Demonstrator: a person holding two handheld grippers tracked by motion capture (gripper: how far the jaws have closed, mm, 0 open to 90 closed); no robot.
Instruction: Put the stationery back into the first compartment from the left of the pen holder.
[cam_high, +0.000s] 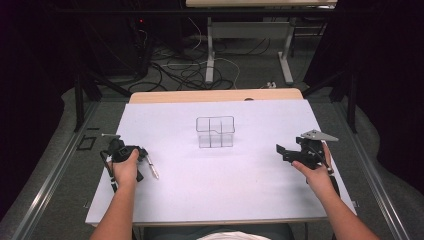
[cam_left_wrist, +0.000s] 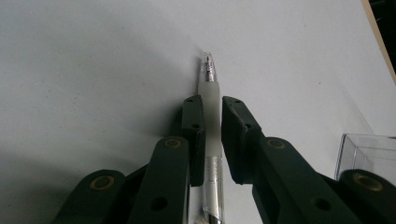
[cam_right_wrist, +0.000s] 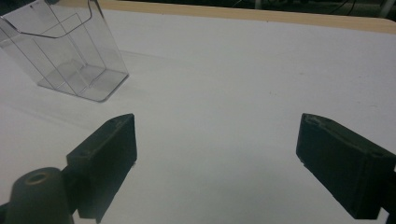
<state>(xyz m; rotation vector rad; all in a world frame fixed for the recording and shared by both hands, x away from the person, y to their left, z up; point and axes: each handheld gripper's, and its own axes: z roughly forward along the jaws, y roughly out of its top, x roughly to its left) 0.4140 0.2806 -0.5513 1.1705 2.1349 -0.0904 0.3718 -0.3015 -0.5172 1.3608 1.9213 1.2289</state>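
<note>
Currently: left gripper (cam_left_wrist: 212, 135) fingers pinching pen (cam_left_wrist: 209, 93), slender, may pivot or slip; right gripper (cam_right_wrist: 217, 163) fingers spread, idle; clear organizer (cam_high: 215, 132) could tip.

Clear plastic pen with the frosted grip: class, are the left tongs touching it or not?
Touching. In the left gripper view, the left tongs are shut on the clear plastic pen, both black jaws pressed against its frosted grip.

You're in a lab recording bay: black curtains (cam_high: 30, 75), loose floor cables (cam_high: 180, 70), a white-topped bench (cam_high: 225, 175) under your fingers.
</note>
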